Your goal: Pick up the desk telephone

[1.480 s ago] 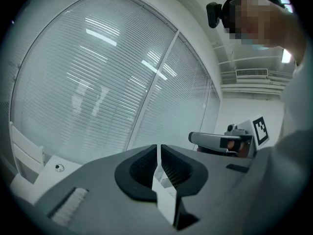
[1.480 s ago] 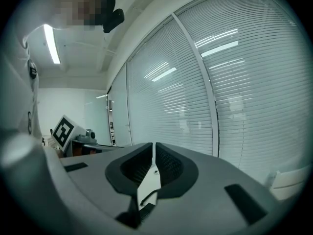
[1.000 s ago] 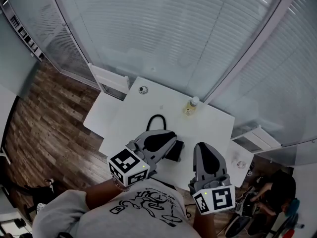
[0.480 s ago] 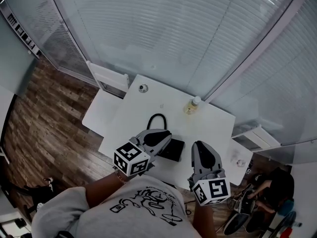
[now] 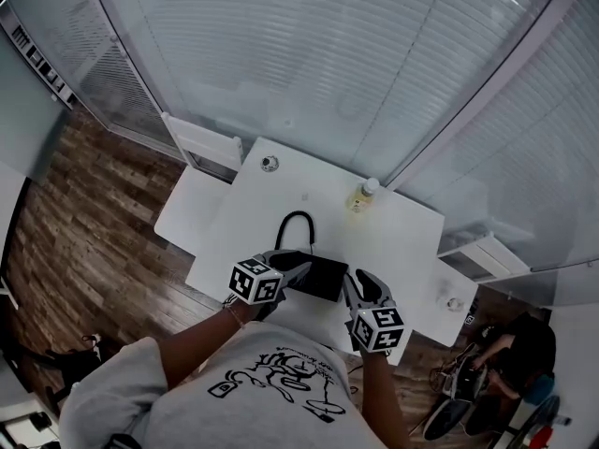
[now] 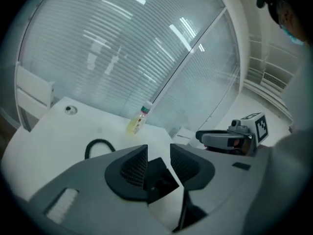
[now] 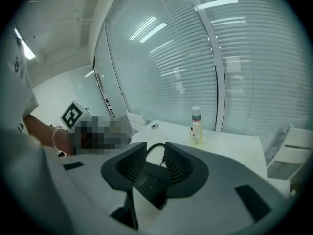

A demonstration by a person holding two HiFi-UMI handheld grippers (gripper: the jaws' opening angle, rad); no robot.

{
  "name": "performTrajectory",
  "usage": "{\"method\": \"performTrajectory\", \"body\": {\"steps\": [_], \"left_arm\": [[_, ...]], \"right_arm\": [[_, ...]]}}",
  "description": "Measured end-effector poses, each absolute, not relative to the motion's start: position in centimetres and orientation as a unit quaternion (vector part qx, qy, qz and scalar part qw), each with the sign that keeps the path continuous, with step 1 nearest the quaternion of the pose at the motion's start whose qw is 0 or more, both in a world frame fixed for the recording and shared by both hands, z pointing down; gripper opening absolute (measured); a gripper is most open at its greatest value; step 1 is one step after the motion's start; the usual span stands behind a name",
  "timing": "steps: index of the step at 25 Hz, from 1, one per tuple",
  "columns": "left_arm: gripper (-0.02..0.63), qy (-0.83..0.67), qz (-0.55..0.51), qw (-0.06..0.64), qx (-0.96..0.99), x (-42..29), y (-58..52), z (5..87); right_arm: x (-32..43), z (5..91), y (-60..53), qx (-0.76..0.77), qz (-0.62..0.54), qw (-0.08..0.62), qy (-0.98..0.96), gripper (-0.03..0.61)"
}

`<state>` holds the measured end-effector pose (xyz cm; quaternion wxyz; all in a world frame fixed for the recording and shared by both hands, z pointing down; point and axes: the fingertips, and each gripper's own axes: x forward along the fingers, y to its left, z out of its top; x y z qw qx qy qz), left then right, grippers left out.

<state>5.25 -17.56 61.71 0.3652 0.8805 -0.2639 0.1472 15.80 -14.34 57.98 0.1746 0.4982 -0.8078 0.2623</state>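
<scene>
Left gripper (image 6: 159,156): at lower centre of the head view, left of the telephone. I read its fingers (image 6: 134,168) as standing apart with a narrow gap. A dark corner of the telephone shows in that gap, and I see no clamping.
Right gripper (image 7: 156,158): at lower centre of the head view, right of the telephone. Its fingers (image 7: 178,165) are likewise parted. The telephone's black edge lies between them, and I cannot confirm contact.
Desk telephone (image 5: 318,277): a flat black body on the near edge of the tabletop (image 5: 402,237), between the two grippers.
Handling, my judgement: a stiff plastic shell that will not give under the fingers. It is probably of moderate weight, and its smooth faces are likely to slip under a light pinch.
Hold points, my judgement: take the two opposite side edges, one gripper to each, seated deep on the ribbed pads. Lift level, since a tilt could let the body slide out.
Handset: I cannot tell whether one rests loose on top. I would treat it as loose.
Cord (image 5: 292,223): a black loop on the tabletop just beyond the telephone. I expect it to trail and drag on the lift.
Bottle (image 5: 362,196): upright, further back toward the upper right, well apart from the telephone.
Round fitting (image 5: 270,164): at the far left corner of the tabletop.
Glass wall (image 5: 309,54): fills the upper frame behind the tabletop, with blinds.
</scene>
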Motion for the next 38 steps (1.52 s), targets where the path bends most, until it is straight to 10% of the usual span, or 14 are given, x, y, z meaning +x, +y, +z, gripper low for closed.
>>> {"method": "performTrajectory", "body": {"steps": [19,38], "left_arm": [[0.252,-0.277,0.199,0.549,0.763,3.0,-15.2,78.0],[0.256,-0.282,0.227,0.56,0.745,1.9,-14.8,79.9]], "right_arm": [[17.0,73.2,-12.4,0.472,0.432,0.203,-0.741,0.213],[14.7,76.4,-11.9,0.436,0.504,0.167,-0.727,0.215]]}}
